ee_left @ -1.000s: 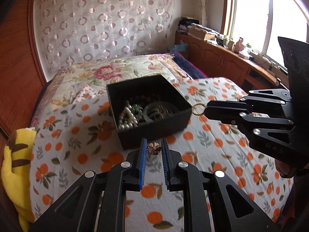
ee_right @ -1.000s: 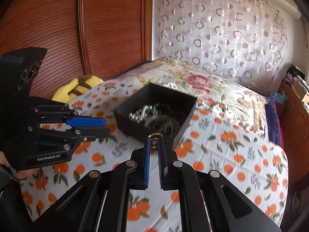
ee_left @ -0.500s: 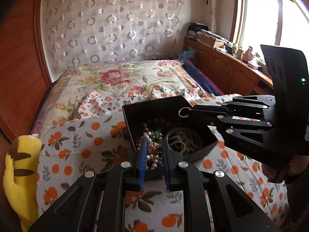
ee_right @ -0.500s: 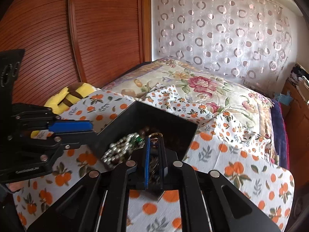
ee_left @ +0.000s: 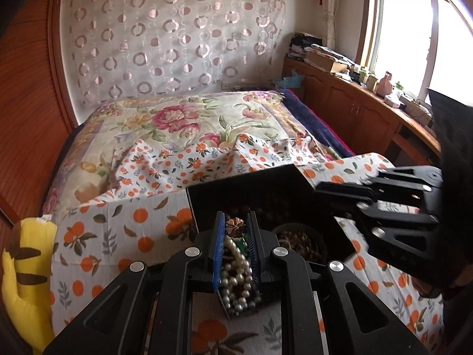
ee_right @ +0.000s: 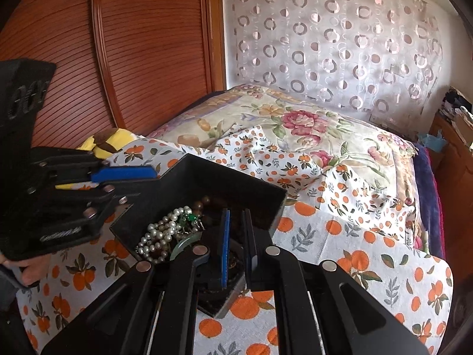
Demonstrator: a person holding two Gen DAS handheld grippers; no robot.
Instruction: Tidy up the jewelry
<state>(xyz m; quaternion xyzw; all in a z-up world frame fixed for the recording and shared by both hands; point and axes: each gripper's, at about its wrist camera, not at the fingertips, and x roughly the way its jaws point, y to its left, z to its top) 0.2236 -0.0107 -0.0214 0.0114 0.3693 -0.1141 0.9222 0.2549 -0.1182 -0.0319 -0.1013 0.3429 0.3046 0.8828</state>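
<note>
Item, nearest: left gripper (ee_left: 235, 230), jaws drawn in on a small bronze flower-shaped ornament (ee_left: 234, 226), pinched at the tips between the blue pad and its mate and held over the near part of a black box (ee_left: 251, 189). Ornament judged light, rigid and thin-petalled; the present hold across its body seems sound, and its petals look easy to bend under hard pressure. Item: right gripper (ee_right: 236, 233), jaws nearly closed, tips lowered inside the same box; in its own view no ring or other piece shows between the pads, so whether it carries anything cannot be told. Item, directly under and between the left gripper's fingers: pearl strand (ee_left: 236, 281), heaped loosely with a green stone (ee_right: 192, 217) among it; judged supple, slippery and prone to snag, best taken by a bunch of beads, not one bead. Item, right of the left tips: coiled dark bracelet or chain (ee_left: 298, 241), detail unclear. Item, beyond both grippers: box walls, stiff, resting on an orange-print cloth (ee_left: 124, 230) spread over the bed. Item, far left of the left gripper: yellow plush toy (ee_left: 26, 266). Item, farther: floral quilt (ee_left: 177, 124), then circle-patterned curtain (ee_left: 177, 38), with wooden cabinets and a window off to the right.
</note>
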